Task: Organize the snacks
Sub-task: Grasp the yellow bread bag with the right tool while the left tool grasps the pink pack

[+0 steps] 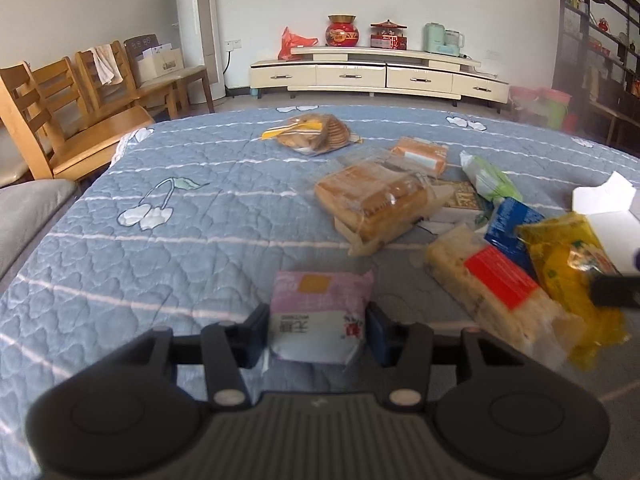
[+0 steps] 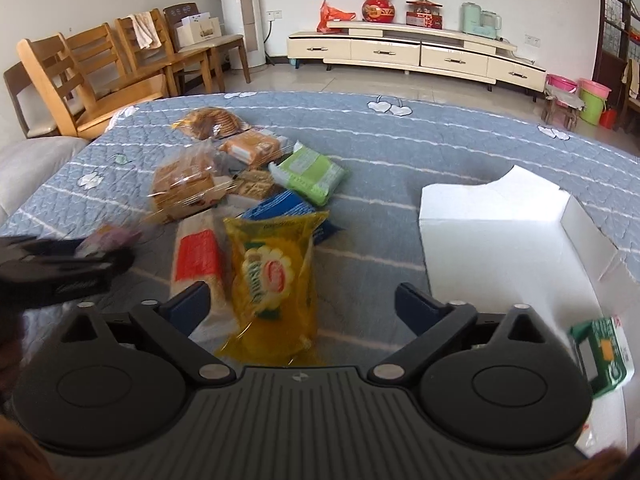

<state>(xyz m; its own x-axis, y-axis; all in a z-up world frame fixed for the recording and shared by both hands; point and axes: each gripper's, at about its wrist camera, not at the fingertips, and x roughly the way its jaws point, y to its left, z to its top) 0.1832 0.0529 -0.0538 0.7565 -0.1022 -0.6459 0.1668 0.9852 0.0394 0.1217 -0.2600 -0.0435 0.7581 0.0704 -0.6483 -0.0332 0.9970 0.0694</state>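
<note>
My left gripper (image 1: 318, 322) is shut on a pink and white snack pack (image 1: 320, 292), its blue pads pressing both sides just above the blue quilt (image 1: 160, 280). In the right wrist view that gripper (image 2: 60, 268) shows blurred at the left. My right gripper (image 2: 302, 304) stands open over a yellow snack bag (image 2: 276, 276) that lies between its fingers without being touched. A rice cracker pack with a red label (image 2: 198, 260) lies beside its left finger. The open white box (image 2: 500, 240) sits to the right, with a green and white carton (image 2: 600, 352) inside.
More snacks are piled mid-quilt: a bread bag (image 1: 372, 200), a biscuit bag (image 1: 316, 132), an orange pack (image 1: 420, 154), a green pack (image 1: 488, 178), a blue pack (image 1: 512, 224). Wooden chairs (image 1: 80, 120) stand beyond the left edge, a low cabinet (image 1: 380, 76) at the far wall.
</note>
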